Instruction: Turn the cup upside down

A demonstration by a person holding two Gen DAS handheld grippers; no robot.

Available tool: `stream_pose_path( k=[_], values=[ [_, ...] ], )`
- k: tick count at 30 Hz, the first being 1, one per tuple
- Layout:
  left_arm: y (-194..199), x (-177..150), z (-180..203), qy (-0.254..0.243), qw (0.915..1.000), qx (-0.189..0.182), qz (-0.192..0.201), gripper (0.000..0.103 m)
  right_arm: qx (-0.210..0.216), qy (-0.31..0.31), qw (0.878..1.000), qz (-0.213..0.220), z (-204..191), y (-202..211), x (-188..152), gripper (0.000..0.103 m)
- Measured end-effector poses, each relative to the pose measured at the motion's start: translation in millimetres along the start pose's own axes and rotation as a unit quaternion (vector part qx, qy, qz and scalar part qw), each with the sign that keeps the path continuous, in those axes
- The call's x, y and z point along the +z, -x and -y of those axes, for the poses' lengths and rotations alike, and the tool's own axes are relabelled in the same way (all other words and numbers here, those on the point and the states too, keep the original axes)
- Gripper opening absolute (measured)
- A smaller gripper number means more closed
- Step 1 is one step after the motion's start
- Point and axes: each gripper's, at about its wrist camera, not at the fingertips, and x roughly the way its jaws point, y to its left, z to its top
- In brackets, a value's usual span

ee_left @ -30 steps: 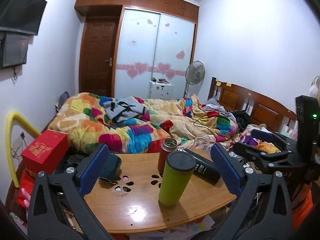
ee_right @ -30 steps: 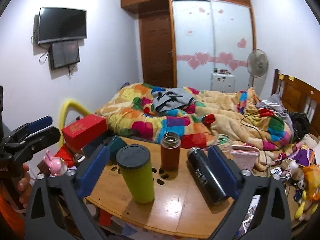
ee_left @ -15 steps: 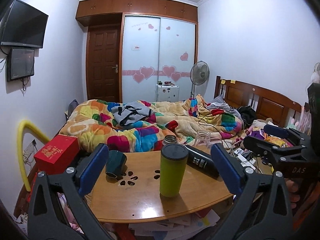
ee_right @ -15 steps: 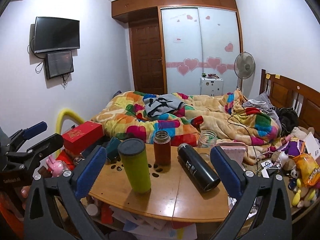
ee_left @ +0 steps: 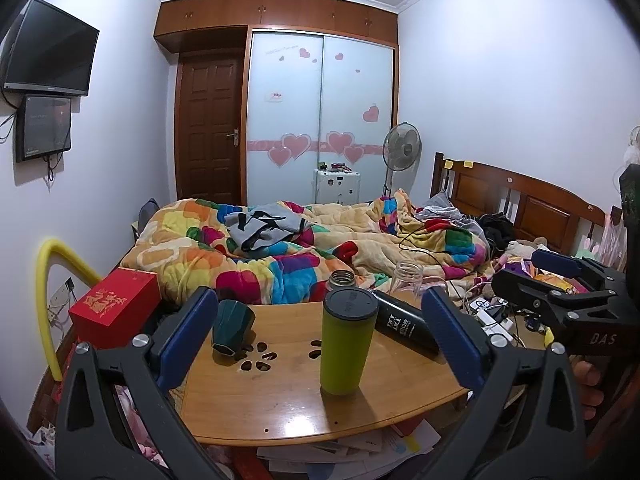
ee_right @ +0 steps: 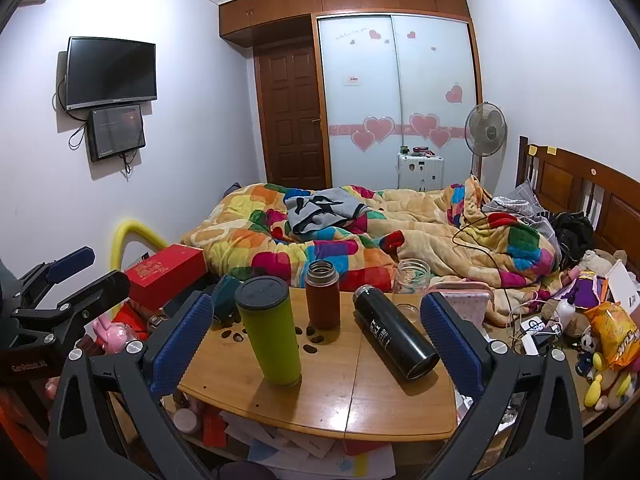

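A green tumbler (ee_left: 346, 342) with a dark end on top stands upright near the middle of the round wooden table (ee_left: 280, 408); it also shows in the right wrist view (ee_right: 272, 330). My left gripper (ee_left: 320, 340) is open and empty, held back from the table's front edge. My right gripper (ee_right: 316, 338) is open and empty too, also short of the table. Each gripper shows from the side in the other's view: the right gripper (ee_left: 560, 280) and the left gripper (ee_right: 68, 280).
A black bottle (ee_right: 394, 338) lies on its side at the right. A brown flask (ee_right: 322, 294), a clear glass jar (ee_right: 412, 278) and a tipped dark green cup (ee_left: 232, 328) are at the back. A red box (ee_left: 114, 304) sits left. The bed lies behind.
Both grippers have pulled back and up from the table, so the table and bottles look smaller and farther. The objects on the table have not moved.
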Motion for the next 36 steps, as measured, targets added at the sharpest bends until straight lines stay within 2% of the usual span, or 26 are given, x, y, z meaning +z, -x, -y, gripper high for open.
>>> stream_pose_path(
  k=[36],
  values=[
    [-1.5,2.8,-5.2,0.004,1.0,0.001,0.002,0.103,0.003,-0.01,1.0,0.005,2.6,-2.6,10.3,0.103]
  ],
)
